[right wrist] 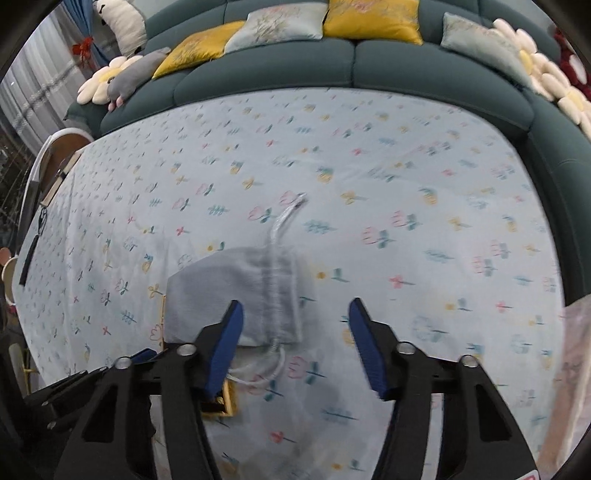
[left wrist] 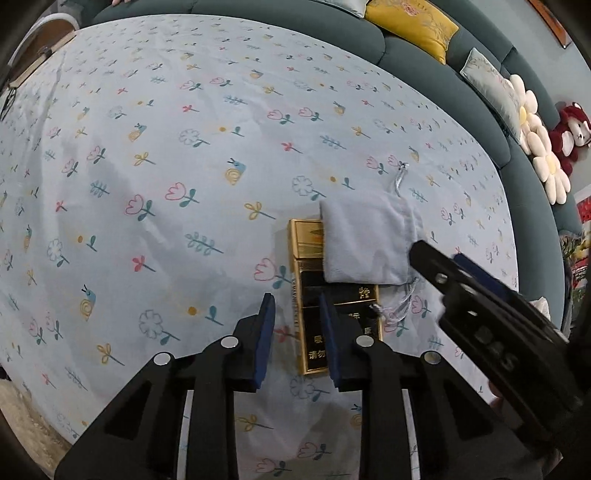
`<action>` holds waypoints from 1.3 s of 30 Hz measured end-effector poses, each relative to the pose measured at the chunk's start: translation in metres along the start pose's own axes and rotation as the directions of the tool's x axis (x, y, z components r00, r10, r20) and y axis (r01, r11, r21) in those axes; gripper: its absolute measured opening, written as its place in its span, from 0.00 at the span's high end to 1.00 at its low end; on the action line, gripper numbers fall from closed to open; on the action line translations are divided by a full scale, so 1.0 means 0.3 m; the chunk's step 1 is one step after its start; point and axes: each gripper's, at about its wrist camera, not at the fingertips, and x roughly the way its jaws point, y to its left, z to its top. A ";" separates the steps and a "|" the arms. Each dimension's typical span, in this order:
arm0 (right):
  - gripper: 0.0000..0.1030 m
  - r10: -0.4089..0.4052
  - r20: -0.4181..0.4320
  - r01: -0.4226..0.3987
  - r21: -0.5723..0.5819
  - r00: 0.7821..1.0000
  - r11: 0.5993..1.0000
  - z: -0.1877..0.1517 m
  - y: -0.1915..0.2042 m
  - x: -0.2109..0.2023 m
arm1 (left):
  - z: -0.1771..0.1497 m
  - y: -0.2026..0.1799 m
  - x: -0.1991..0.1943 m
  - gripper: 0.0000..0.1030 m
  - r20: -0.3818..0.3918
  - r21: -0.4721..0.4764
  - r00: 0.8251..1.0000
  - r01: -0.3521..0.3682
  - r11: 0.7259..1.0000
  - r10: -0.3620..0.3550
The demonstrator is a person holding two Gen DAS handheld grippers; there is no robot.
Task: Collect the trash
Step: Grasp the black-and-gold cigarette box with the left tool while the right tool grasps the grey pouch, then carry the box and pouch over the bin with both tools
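A black and gold cigarette box (left wrist: 314,332) lies flat on the flowered sheet (left wrist: 166,184). A pale grey drawstring pouch (left wrist: 365,243) lies across the box's far end. My left gripper (left wrist: 297,336) hovers over the box's near left edge, jaws narrow but open, pads not pressing on it. My right gripper (right wrist: 297,343) stands open over the pouch (right wrist: 236,295); the pouch's gathered mouth and cord lie between its fingers. Only a gold corner of the box (right wrist: 223,402) shows there. In the left wrist view the right gripper (left wrist: 437,254) comes in from the right beside the pouch.
A dark teal padded surround (right wrist: 351,66) with yellow and pale cushions (right wrist: 373,18) rings the bed. Flower plushes (left wrist: 535,140) and a red plush toy (left wrist: 572,129) sit on the right. A translucent bag (right wrist: 569,369) is at the right; a wooden bedside piece (right wrist: 55,158) at the left.
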 end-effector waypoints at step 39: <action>0.97 -0.068 0.161 0.047 0.131 0.985 0.990 -0.051 -0.308 -0.319 | -0.015 -0.351 -0.100 0.47 0.116 0.197 0.993 -0.056 0.979 0.033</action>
